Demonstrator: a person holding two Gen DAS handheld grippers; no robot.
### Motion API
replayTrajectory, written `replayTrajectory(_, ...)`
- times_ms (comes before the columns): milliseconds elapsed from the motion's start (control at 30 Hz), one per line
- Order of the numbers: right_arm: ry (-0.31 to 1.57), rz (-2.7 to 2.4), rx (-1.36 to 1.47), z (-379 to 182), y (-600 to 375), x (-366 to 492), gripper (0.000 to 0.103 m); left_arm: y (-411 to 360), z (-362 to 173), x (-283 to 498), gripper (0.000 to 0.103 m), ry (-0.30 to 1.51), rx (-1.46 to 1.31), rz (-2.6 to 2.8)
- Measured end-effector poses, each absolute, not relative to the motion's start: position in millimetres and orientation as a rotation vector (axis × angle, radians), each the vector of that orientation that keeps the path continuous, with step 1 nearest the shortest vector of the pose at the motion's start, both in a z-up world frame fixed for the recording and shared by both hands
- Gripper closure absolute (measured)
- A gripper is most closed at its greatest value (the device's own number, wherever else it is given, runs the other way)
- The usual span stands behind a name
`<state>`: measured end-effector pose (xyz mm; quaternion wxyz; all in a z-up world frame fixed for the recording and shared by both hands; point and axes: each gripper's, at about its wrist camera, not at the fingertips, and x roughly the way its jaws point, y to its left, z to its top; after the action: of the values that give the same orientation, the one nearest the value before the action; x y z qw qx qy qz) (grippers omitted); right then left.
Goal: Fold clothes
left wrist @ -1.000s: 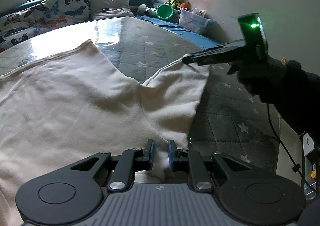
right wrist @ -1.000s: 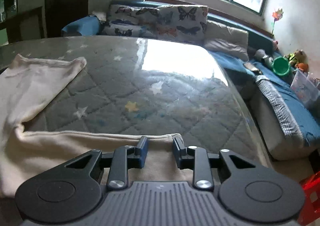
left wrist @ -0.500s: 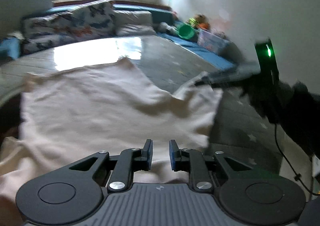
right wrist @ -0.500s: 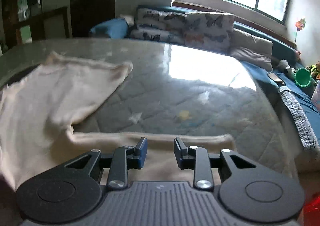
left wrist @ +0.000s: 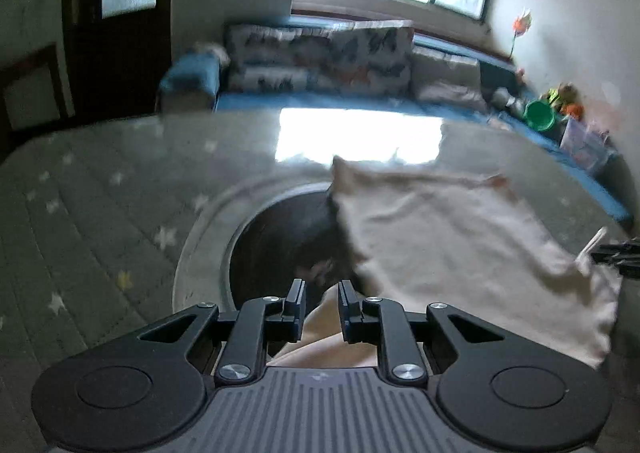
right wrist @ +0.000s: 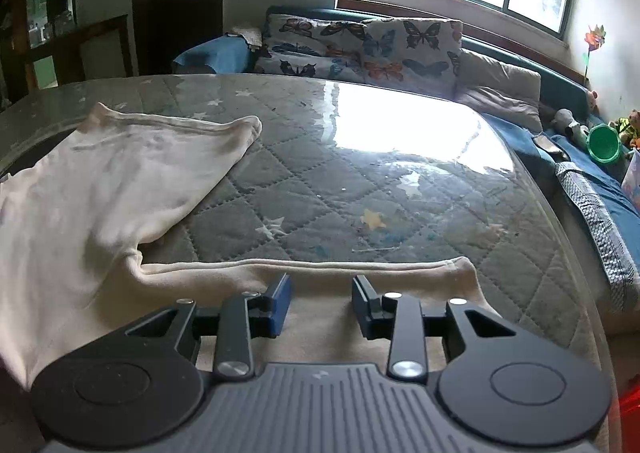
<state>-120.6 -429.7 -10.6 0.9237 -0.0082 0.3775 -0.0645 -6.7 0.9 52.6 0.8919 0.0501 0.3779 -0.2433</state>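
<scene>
A cream garment (right wrist: 100, 189) lies spread on the quilted, star-patterned table (right wrist: 320, 181). One of its hems runs straight across just in front of my right gripper (right wrist: 320, 293). That gripper's jaws are opening and stand wide apart above the hem, so the pads do not press on the cloth. In the blurred left wrist view, my left gripper (left wrist: 319, 305) has narrow jaws pinching a bunch of the garment (left wrist: 460, 237). The rest of the garment stretches away to the right. The right gripper's tip (left wrist: 616, 253) shows at that far corner.
A sofa with butterfly cushions (right wrist: 360, 45) stands behind the table under the window. A blue bench with a green bucket (right wrist: 604, 143) and toys runs along the right. Left of the garment, the left wrist view shows a dark round patch ringed in pale grey (left wrist: 208, 229).
My left gripper has swept across the table with the cloth in it, and its view has turned toward the sofa. The right gripper's jaws have spread apart over the hem.
</scene>
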Motion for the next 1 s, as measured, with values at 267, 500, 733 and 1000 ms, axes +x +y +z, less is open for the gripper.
replayTrajectory(267, 0.772, -0.137, -0.008, -10.6, -431.7, -121.7, 0.067, -20.1, 29.4, 4.4, 0.084, 0.831, 0.178, -0.586)
replayTrajectory(500, 0.77, -0.14, -0.003, -11.3, -431.7, -122.2, 0.066, -25.0, 14.8, 12.2, 0.082, 0.857, 0.198, -0.585)
replayTrajectory(733, 0.766, -0.148, 0.001, -12.1, -431.7, -121.7, 0.063, -25.4, 13.9, 10.6, 0.099, 0.842, 0.202, -0.566)
replayTrajectory(1000, 0.76, -0.148, -0.003, -13.0, -430.6, -121.8, 0.063, 6.6, 40.6, -10.2, 0.102, 0.783, 0.121, -0.279)
